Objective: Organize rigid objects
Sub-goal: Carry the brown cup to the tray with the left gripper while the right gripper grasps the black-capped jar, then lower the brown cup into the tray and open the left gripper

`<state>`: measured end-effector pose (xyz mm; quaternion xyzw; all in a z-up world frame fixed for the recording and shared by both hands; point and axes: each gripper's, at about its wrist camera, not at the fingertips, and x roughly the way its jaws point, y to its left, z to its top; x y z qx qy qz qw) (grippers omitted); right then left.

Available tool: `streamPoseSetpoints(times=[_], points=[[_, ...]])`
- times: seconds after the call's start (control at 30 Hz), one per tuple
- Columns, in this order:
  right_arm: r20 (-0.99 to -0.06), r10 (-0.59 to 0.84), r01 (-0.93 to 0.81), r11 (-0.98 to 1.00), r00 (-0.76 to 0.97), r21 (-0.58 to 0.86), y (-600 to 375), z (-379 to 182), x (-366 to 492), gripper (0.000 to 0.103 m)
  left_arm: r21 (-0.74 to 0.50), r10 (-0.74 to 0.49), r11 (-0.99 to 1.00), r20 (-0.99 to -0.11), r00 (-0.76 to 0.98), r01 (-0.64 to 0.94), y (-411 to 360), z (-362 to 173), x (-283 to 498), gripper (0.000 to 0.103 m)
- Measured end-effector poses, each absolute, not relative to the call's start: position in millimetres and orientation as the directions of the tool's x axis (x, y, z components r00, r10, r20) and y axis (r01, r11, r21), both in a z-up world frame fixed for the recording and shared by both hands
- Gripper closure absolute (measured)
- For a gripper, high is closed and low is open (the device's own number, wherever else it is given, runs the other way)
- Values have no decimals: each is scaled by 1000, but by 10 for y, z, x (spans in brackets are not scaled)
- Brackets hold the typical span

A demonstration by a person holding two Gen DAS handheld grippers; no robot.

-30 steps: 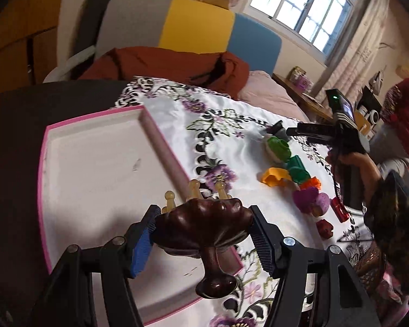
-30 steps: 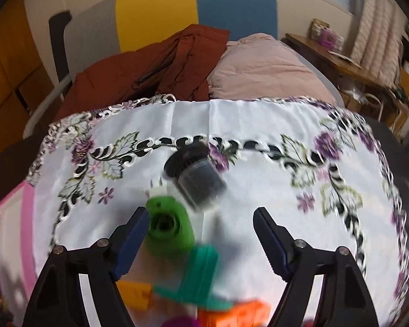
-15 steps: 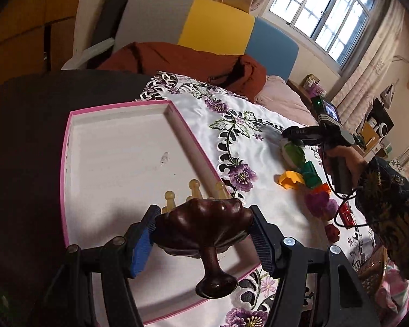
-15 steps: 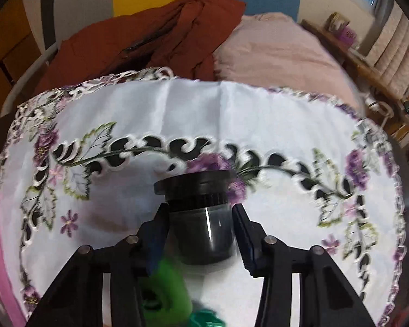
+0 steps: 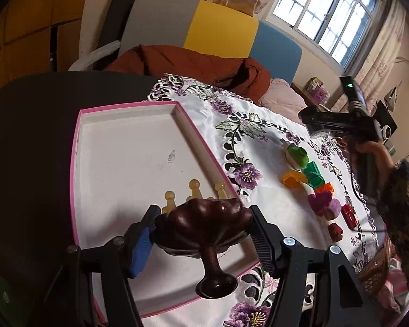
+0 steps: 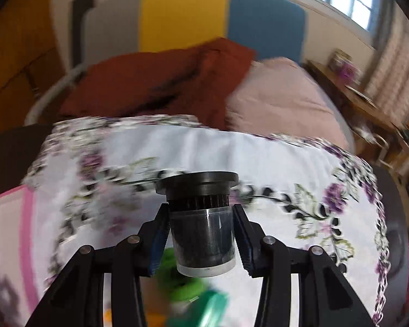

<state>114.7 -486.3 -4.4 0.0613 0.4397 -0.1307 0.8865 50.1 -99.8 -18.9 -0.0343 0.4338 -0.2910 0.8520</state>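
Observation:
My left gripper is shut on a dark brown wooden stemmed dish and holds it above the near end of the pink-rimmed white tray. Three small amber pegs stand in the tray just behind the dish. My right gripper is shut on a black-capped jar of dark contents, lifted above the floral cloth. In the left wrist view the right gripper holds the jar over the table's far side.
A row of coloured plastic toys lies on the cloth right of the tray, green ones below the jar. A rust jacket and a multicoloured chair back stand behind the table. The tray edge shows in the right wrist view.
My right gripper closed on the jar and lifted it off the cloth. My left gripper, still holding the dish, has shifted over the tray's near end.

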Motion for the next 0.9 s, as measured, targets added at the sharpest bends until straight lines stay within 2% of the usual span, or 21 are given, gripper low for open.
streamPoseSetpoints(times=[0.13,0.27,0.43,0.53,0.73,0.9], points=[[-833,-18,117,992,553,56,-4308,-171,1013,58,-301,-510,839,-726,462,453,-948,-205,468,38],[-864,61,2,997,501,71,-3824,-467,826,58,-292,-491,853,-731,473,434,-874,-213,454,38],[-884,44,-22,999,465,38,-3658,-857,737,59,-283,-464,872,-740,487,400,-774,-225,455,38],[-882,65,-9,998,466,68,-3724,-975,722,60,-269,-445,882,-742,502,386,-737,-215,456,38],[-867,101,-9,994,488,110,-3814,-973,651,60,-258,-421,897,-745,518,358,-694,-217,476,38],[-870,73,-19,997,488,73,-3739,-939,646,60,-244,-406,903,-755,515,354,-709,-257,492,38]])
